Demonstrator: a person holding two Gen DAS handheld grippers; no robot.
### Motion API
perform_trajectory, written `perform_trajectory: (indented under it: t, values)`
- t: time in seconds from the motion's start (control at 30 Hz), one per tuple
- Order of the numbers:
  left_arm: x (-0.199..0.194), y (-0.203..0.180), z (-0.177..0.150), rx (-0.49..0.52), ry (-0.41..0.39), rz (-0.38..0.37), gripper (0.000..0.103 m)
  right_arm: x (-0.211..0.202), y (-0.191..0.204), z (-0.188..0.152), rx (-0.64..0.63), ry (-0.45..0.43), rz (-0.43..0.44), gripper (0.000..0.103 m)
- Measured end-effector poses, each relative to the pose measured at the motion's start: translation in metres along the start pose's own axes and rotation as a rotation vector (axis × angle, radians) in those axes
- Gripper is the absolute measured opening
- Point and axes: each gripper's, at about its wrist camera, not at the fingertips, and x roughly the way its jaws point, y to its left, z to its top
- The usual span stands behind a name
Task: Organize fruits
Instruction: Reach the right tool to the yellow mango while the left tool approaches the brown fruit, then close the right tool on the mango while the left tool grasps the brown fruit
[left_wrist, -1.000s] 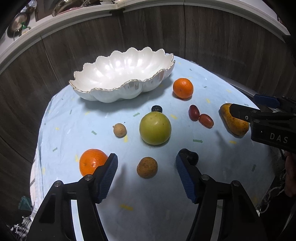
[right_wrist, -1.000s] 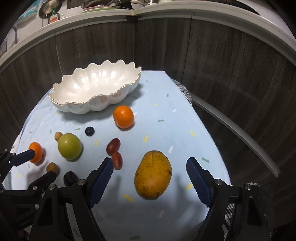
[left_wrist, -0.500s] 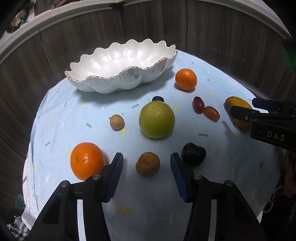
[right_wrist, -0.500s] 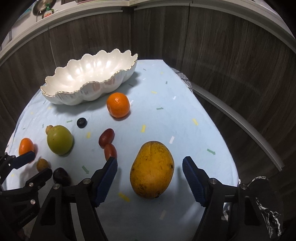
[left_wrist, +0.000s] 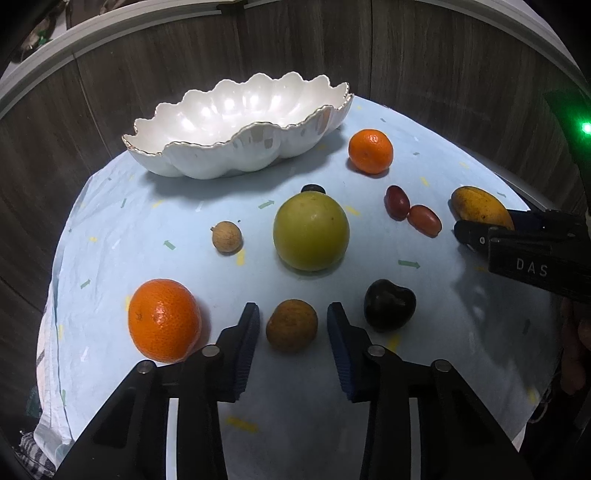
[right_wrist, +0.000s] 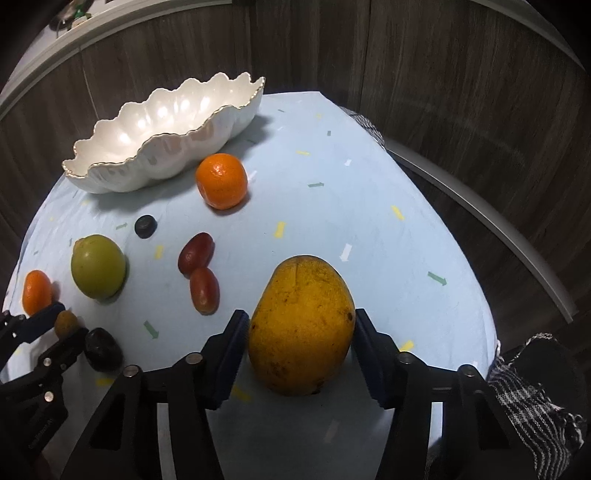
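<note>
My left gripper (left_wrist: 293, 322) straddles a small brown fruit (left_wrist: 291, 325) on the blue cloth. Its jaws are closing, and a thin gap shows on each side of the fruit. My right gripper (right_wrist: 300, 326) is set around a yellow mango (right_wrist: 301, 325). Its jaws are closing too, with the blue pads (right_wrist: 238, 343) a hair off the mango's sides. An empty white scalloped bowl (left_wrist: 221, 147) stands at the back. An orange (left_wrist: 164, 319) lies left of the left gripper and a dark plum (left_wrist: 389, 303) to its right.
Between the grippers and the bowl lie a green round fruit (left_wrist: 311, 230), a tan longan (left_wrist: 226, 237), a blueberry (left_wrist: 313, 189), two red grapes (left_wrist: 397, 201) and a second orange (left_wrist: 370, 150). A dark wood wall curves behind the table. A checked cloth (right_wrist: 535, 387) hangs at the right edge.
Both pairs of jaws have narrowed. The left jaws have drawn in on the small brown fruit. The right gripper has sunk toward the mango, which now fills the gap between its pads.
</note>
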Motion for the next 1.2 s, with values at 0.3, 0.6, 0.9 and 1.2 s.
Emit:
perform_trajectory:
  t: [0.3, 0.6, 0.9, 1.2]
  values:
    - [-0.002, -0.001, -0.001, 0.012, -0.016, 0.006, 0.027, 0.001, -0.002, 0.0, 0.005, -0.01, 0.008, 0.052]
    - [-0.007, -0.002, -0.001, 0.019, -0.023, 0.005, 0.026, -0.007, -0.002, 0.0, 0.003, -0.032, 0.024, 0.051]
    - [-0.018, 0.002, 0.002, 0.0, -0.043, 0.011, 0.026, -0.019, 0.002, 0.003, -0.022, -0.073, 0.028, 0.05]
    - [-0.036, 0.004, 0.009, -0.01, -0.079, 0.02, 0.026, -0.033, 0.009, 0.006, -0.044, -0.101, 0.042, 0.05]
